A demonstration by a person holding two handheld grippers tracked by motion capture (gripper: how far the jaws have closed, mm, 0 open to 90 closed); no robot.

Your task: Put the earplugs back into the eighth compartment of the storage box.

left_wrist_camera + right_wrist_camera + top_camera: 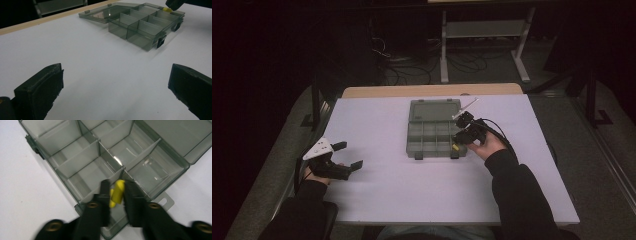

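While the left gripper is rested wide apart on the table, a yellow piece is loosely flanked by the right gripper above the compartment box.

The high view sits above the person's side, looking forward and down, far enough to take in the whole white table plus the floor and desk legs behind it. The left gripper view rides low near the table surface, looking across it between its own jaws at the compartment box some way off, while the right gripper view looks steeply down, really close on that same box. All three catch the box, and the little yellow piece turns up in each too.
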